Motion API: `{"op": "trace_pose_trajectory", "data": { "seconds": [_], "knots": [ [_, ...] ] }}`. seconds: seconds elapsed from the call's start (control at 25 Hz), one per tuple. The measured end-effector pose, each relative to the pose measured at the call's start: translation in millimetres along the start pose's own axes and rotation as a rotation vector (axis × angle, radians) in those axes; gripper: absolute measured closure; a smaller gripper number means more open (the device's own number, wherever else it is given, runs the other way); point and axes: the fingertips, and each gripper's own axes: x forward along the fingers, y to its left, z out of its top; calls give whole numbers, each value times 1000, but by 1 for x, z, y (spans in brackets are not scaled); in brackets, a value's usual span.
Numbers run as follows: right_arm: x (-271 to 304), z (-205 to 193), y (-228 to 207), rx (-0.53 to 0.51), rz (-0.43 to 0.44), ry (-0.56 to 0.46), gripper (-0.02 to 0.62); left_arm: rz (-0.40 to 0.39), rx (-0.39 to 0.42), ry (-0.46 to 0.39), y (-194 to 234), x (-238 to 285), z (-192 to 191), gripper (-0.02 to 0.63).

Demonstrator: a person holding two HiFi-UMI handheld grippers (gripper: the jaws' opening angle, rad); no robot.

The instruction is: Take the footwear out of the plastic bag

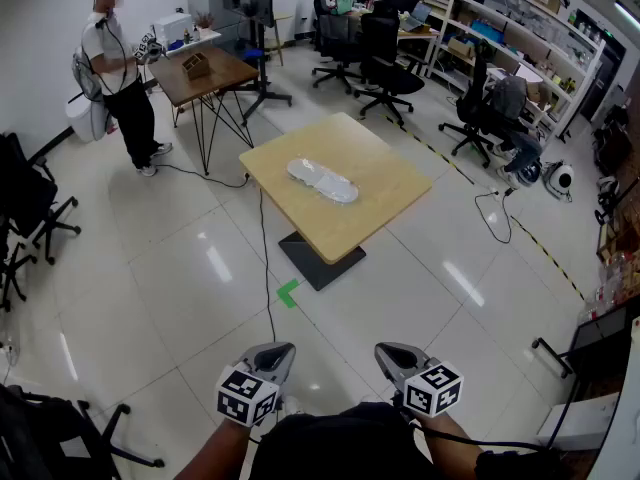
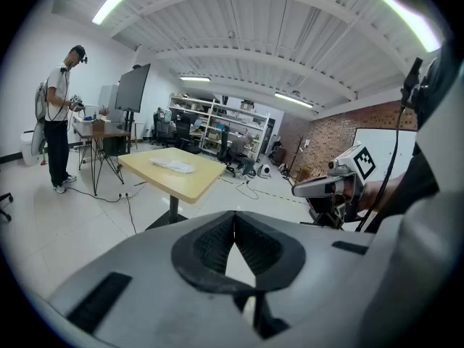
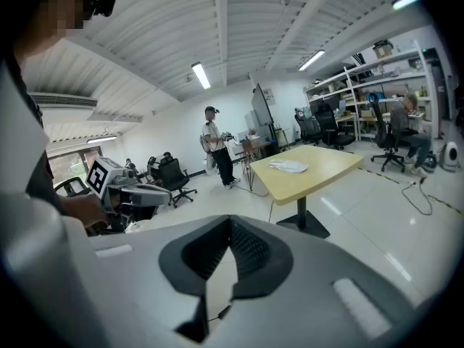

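Note:
A clear plastic bag (image 1: 322,180) with pale footwear inside lies flat on the light wooden table (image 1: 375,208) across the room. It is small and far off in the left gripper view, bag (image 2: 172,165), and in the right gripper view, bag (image 3: 288,167). My left gripper (image 1: 279,350) and right gripper (image 1: 386,352) are held side by side low in the head view, well short of the table. Both are shut with nothing between their jaws. From the left gripper (image 2: 234,220) I see the right one beside it; from the right gripper (image 3: 230,225) I see the left one.
A person (image 1: 118,68) stands at the back left by a brown table (image 1: 215,70). Someone sits at the right (image 1: 508,108) among office chairs (image 1: 385,63) and shelves. A black cable (image 1: 266,268) and a green tape mark (image 1: 288,293) lie on the floor before the table base.

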Motion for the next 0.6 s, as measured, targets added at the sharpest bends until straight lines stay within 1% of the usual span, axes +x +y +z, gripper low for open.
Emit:
{"op": "trace_pose_trajectory", "data": {
  "seconds": [0.12,0.32,0.48,0.6],
  "knots": [
    [19,2,1,-4,-12,-1,594,-6,-35,-18,25,-2,1,598],
    [45,4,4,8,-19,31,594,-4,-70,-10,60,3,4,598],
    [69,19,-14,14,-20,25,592,-9,-58,6,79,25,16,598],
    [85,36,-32,19,-11,15,592,-6,-54,15,90,44,32,598]
  ]
}}
